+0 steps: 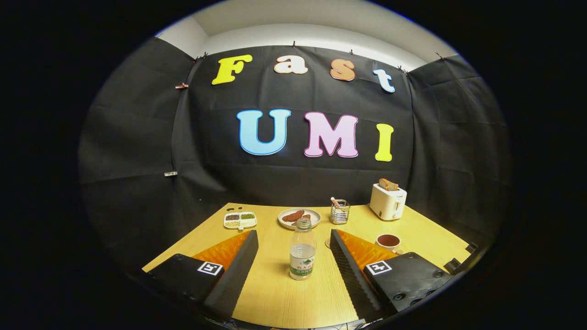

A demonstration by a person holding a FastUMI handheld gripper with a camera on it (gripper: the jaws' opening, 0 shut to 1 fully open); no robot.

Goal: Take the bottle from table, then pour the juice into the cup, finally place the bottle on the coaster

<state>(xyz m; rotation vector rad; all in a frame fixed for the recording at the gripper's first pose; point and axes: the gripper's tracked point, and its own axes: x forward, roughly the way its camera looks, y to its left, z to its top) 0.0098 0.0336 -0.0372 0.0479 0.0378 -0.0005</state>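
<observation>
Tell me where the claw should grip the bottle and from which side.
Grip the bottle around its straight middle, at or just above the label, coming level from the front. It stands upright on the table between the open claw fingers; the neck and cap look narrower, so likely less secure.

Items at the far side of the wooden table (pixel 275 293).
Toaster (pixel 387 201) holding bread slices; left of it a wire utensil basket (pixel 340 212), then a plate (pixel 299 217) of brown food, then a divided dish (pixel 240 220) farthest left.
</observation>
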